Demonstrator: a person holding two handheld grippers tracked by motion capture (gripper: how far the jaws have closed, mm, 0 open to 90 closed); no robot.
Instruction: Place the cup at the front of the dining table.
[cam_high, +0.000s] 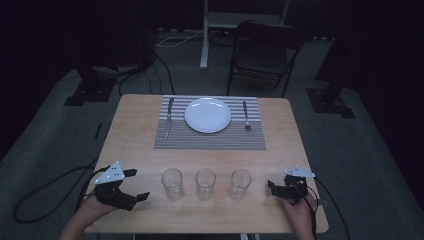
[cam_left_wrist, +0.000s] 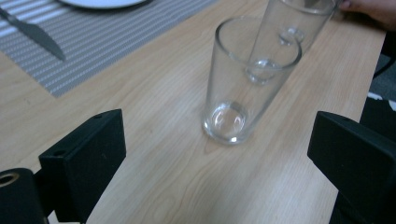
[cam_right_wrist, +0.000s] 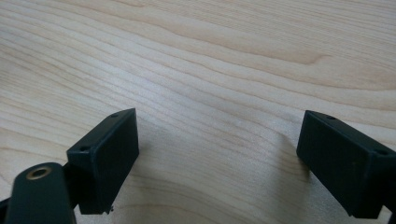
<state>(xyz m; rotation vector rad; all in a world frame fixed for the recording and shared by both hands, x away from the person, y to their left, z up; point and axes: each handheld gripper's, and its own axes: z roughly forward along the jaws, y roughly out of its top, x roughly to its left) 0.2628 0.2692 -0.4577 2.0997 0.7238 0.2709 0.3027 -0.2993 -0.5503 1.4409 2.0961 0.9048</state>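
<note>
Left black two-jaw gripper (cam_high: 134, 184) near front-left table corner, jaws spread wide, nothing between them; aimed along the row of tumblers. Nearest clear glass tumbler (cam_left_wrist: 243, 79), upright on the light wooden table (cam_high: 135, 145), just ahead of the jaws, not touching. Second clear tumbler (cam_high: 205, 183) and third clear tumbler (cam_high: 240, 183) lined up directly behind the first along the left gripper's line, each apart from its neighbour.

Right black two-jaw gripper (cam_high: 274, 188) at front-right, just beside the third tumbler, jaws spread, pointed down at bare wood (cam_right_wrist: 219, 93); nothing gripped.

Farther back, well apart from the glasses: grey striped placemat (cam_high: 210, 137) carrying round white plate (cam_high: 208, 114), metal knife (cam_high: 169, 117) to its left, metal fork (cam_high: 246, 116) to its right. Beyond the table: dark folding chair (cam_high: 262, 52), cables on grey floor (cam_high: 165, 45).
</note>
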